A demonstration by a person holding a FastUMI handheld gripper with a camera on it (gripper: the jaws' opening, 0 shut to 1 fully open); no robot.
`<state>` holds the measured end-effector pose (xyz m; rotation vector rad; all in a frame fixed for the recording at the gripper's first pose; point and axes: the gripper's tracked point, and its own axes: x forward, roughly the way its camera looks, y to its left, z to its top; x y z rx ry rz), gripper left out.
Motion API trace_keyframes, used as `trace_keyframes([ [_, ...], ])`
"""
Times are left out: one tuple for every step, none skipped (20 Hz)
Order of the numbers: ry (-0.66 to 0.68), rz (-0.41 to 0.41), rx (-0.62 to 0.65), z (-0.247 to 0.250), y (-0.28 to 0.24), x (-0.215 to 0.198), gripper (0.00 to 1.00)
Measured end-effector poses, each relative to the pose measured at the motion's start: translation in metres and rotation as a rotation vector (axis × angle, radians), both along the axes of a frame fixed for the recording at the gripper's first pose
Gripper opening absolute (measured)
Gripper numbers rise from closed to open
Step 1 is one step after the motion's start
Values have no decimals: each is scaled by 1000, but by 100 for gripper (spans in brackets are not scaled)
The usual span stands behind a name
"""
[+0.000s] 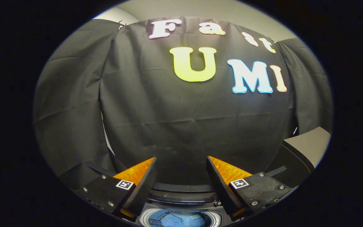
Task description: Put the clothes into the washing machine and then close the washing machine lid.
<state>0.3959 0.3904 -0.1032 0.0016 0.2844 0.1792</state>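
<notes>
While the gripper (181,176) is hanging above the machine, its two fingers are standing spread wide, released, with a broad gap between them and nothing caught in it. In the gripper view the fingertips (148,176) are pointing up and forward toward the black cloth wall of the booth (184,126), which is hanging in soft creases well beyond them. Each finger is carrying a small square black-and-white marker (124,184) on its block-shaped mount.

Down between the bases of the fingers, the top-loading washing machine (181,197) is showing its dark curved rim, and just below that the round pale drum opening (146,217) is gaping upward. Inside the drum, a crumpled blue piece of clothing (178,219) is lying, partly cut off from sight, and neither finger is touching it; the fingers are sitting above and to either side of it.

Off to the right of the right finger, the washing machine's grey flat lid (307,148) is standing raised and tilted, its dark underside facing toward the drum, so the machine is not yet closed. Above the cloth wall, a strip of plain pale room wall (200,9) is peeking over.
</notes>
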Motion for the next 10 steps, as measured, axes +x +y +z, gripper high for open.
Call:
trace_keyframes([
  [-3,2,-1,0,0,-6,96],
  [-5,5,-2,-1,-1,-10,96],
  [-7,9,-2,-3,-2,-14,96],
  [-12,14,-2,-3,-2,-17,95],
  [-14,18,-2,-4,-2,-23,95],
  [-15,21,-2,-6,-2,-27,95],
  [-16,24,-1,-7,-3,-31,95],
  [-15,27,-2,-8,-3,-34,95],
  [-16,29,-2,-10,-5,-37,95],
  [-18,31,-4,-10,-5,-41,95],
])
